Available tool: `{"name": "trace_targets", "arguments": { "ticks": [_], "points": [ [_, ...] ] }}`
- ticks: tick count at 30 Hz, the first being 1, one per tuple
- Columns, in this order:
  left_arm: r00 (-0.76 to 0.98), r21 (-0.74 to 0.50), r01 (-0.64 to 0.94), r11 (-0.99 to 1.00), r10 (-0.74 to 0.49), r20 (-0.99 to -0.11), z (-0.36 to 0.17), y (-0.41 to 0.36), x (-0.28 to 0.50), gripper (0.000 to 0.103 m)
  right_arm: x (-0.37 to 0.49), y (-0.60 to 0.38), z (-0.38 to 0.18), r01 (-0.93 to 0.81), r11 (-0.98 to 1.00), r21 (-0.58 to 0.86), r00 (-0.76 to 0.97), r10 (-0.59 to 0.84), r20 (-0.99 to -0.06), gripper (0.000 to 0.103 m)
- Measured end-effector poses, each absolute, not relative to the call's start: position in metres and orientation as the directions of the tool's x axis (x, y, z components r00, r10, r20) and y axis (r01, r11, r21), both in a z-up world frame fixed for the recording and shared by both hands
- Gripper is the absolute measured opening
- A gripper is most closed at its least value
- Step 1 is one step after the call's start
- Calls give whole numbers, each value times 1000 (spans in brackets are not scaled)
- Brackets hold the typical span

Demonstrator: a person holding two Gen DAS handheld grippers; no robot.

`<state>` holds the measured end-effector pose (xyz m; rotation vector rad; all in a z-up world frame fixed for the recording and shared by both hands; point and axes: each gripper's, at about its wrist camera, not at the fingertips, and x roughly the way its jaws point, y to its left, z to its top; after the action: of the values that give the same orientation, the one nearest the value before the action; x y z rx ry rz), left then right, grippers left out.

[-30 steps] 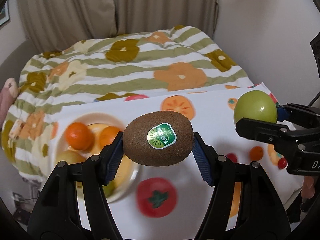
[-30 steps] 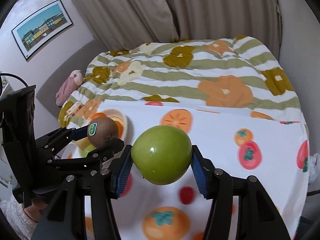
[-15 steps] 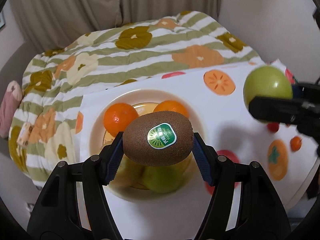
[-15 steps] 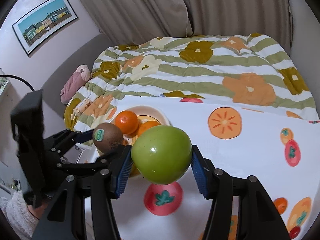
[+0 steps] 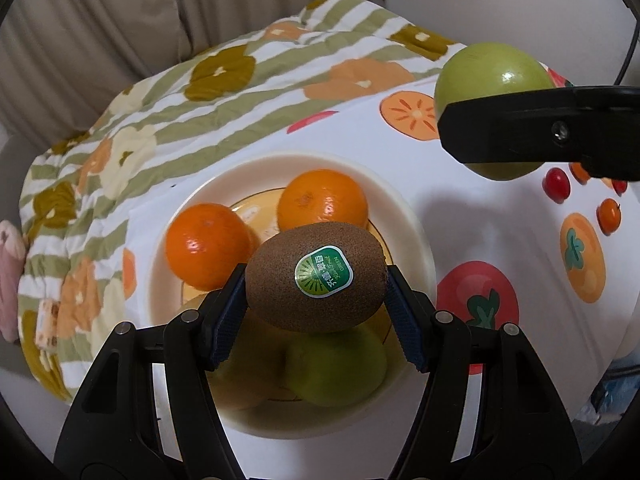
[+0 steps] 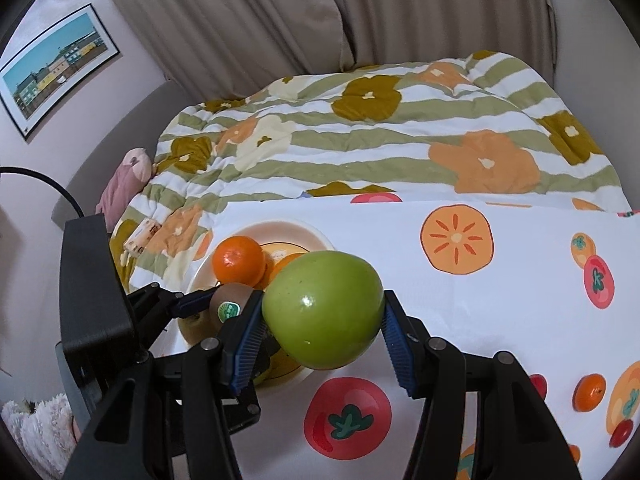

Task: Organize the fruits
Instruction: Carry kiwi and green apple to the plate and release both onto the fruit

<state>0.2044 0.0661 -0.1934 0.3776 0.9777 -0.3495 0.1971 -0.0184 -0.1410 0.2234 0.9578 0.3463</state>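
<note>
My left gripper (image 5: 316, 312) is shut on a brown kiwi (image 5: 316, 280) with a green sticker, held just above a cream plate (image 5: 408, 216). On the plate lie two oranges (image 5: 206, 246) and, under the kiwi, a green fruit (image 5: 336, 372) and a yellowish one. My right gripper (image 6: 322, 328) is shut on a green apple (image 6: 322, 314), hovering to the right of the plate over the fruit-print cloth (image 6: 460, 300). The apple (image 5: 496, 80) shows at the upper right of the left wrist view, and the kiwi (image 6: 230, 304) at the left of the right wrist view.
The plate (image 6: 288, 230) sits near the left edge of the cloth-covered table. Behind it lies a bed with a striped flower quilt (image 6: 380, 136), curtains beyond. A pink soft toy (image 6: 124, 176) rests at the bed's left side. A framed picture (image 6: 52, 68) hangs on the left wall.
Both grippers moved left toward the plate, which now lies right under the kiwi. The left gripper sank lower and rolled. Each fruit stays held.
</note>
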Motion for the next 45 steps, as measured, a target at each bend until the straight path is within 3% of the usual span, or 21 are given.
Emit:
{"name": "trace_targets", "arguments": {
  "ticks": [8, 9, 12, 45],
  "points": [
    [502, 128, 446, 886, -130, -855, -193, 66, 205, 72, 198, -20, -145, -177, 926, 334, 523, 376, -765, 53],
    [505, 125, 445, 887, -133, -853, -191, 67, 204, 75, 198, -20, -144, -179, 926, 331, 524, 375, -765, 53],
    [530, 121, 435, 892, -145, -836, -182, 70, 202, 103, 198, -19, -143, -186, 927, 326, 524, 375, -765, 53],
    [573, 63, 193, 979, -60, -817, -159, 181, 211, 103, 260, 61, -152, -375, 889, 263, 460, 425, -780, 53]
  ]
}}
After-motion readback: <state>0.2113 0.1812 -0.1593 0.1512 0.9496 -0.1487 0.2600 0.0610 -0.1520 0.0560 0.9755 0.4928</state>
